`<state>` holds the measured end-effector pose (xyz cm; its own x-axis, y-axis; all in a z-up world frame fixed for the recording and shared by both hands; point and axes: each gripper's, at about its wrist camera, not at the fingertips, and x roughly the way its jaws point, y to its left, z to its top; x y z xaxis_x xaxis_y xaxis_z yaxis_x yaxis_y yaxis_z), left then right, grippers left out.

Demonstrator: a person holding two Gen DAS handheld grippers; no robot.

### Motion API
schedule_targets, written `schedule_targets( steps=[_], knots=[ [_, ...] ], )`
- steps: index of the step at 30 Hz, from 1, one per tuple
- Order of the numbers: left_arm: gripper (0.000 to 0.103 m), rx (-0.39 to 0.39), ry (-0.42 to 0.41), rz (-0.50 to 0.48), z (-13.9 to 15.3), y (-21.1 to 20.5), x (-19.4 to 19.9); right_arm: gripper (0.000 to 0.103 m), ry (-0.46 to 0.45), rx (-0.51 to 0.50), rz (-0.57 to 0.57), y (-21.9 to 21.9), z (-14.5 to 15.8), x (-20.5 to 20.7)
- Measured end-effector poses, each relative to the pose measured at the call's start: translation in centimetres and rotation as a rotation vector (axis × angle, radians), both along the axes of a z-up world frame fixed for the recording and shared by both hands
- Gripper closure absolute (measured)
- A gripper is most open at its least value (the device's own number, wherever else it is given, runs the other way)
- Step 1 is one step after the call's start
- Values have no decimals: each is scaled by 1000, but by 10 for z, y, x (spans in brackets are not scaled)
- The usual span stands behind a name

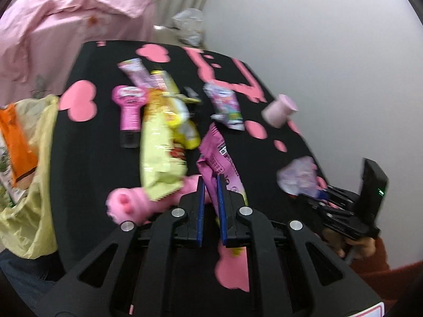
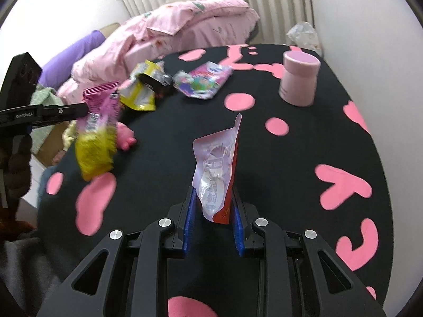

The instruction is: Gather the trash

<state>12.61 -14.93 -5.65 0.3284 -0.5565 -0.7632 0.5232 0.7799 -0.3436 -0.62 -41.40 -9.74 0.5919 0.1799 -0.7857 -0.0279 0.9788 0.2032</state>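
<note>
My left gripper (image 1: 210, 182) is shut on a purple-and-yellow snack wrapper (image 1: 219, 158) and holds it above the black table (image 1: 87, 158); the wrapper also shows in the right wrist view (image 2: 99, 129). My right gripper (image 2: 212, 198) is shut on a pale lilac pouch (image 2: 218, 169), upright above the table; it also shows in the left wrist view (image 1: 298, 174). More trash lies on the table: a light green chip bag (image 1: 161, 153), a colourful wrapper (image 1: 227, 105), a yellow packet (image 2: 142, 89).
A yellow-green trash bag (image 1: 31, 174) with an orange package hangs at the table's left edge. A pink jar (image 2: 300, 79), a pink bottle (image 1: 129, 111) and a pink plush toy (image 1: 132, 203) are on the table. Pink bedding (image 2: 171, 31) lies behind.
</note>
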Motion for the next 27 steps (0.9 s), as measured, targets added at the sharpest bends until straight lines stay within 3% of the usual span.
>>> schedule_targets(
  steps=[2,7,10,12,13,15,27],
  knots=[
    [94,32,-38,37,-6,-1,4,64,5,-30,10,3,-2,1],
    [93,51,-48,49,-19,-5,10,63,-9,-91,2,5,-4,3],
    [93,49,-60,41,-21,-9,7,63,-31,-74,-16,-1,-1,2],
    [93,35,-63,31,-20,-10,6,79,-44,-41,-21,-4,2,2],
    [94,30,-72,30,-17,-9,4,81,-51,-27,-25,-6,5,3],
    [95,12,-86,28,-11,-6,1,94,-63,-15,-22,-6,10,5],
    [95,-89,-212,73,42,38,-19,98,-162,-35,114,41,62,23]
  ],
)
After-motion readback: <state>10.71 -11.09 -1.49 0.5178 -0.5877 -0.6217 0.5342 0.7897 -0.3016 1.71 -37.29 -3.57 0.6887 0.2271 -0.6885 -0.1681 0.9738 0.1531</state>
